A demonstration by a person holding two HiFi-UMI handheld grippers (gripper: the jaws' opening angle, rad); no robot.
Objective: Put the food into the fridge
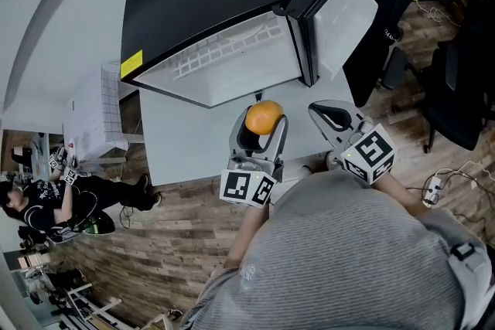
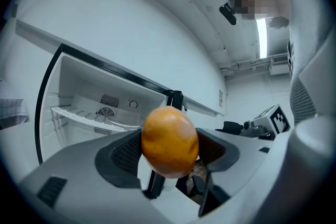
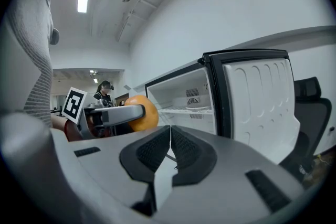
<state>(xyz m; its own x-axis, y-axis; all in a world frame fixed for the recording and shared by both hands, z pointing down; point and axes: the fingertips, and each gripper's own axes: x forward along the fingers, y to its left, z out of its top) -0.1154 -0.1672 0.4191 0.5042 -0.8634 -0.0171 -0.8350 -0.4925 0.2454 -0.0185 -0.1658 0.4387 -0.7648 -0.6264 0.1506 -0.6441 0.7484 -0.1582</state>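
Observation:
An orange fruit (image 1: 264, 117) is clamped between the pads of my left gripper (image 1: 261, 126), which is shut on it just in front of the open fridge (image 1: 203, 2). In the left gripper view the orange (image 2: 169, 140) fills the gap of the left gripper (image 2: 171, 153), with the white fridge compartment (image 2: 92, 108) and its wire shelf beyond. My right gripper (image 1: 320, 111) hovers to the right, near the open fridge door (image 1: 349, 5). Its jaws meet with nothing between them, as the right gripper (image 3: 169, 138) view shows. The orange (image 3: 143, 113) appears at that view's left.
The fridge door (image 3: 258, 98) stands swung out to the right. Black office chairs (image 1: 458, 87) stand at the right, with cables (image 1: 433, 186) on the wooden floor. A white wire cart (image 1: 97, 117) and another person (image 1: 46, 199) are at the left.

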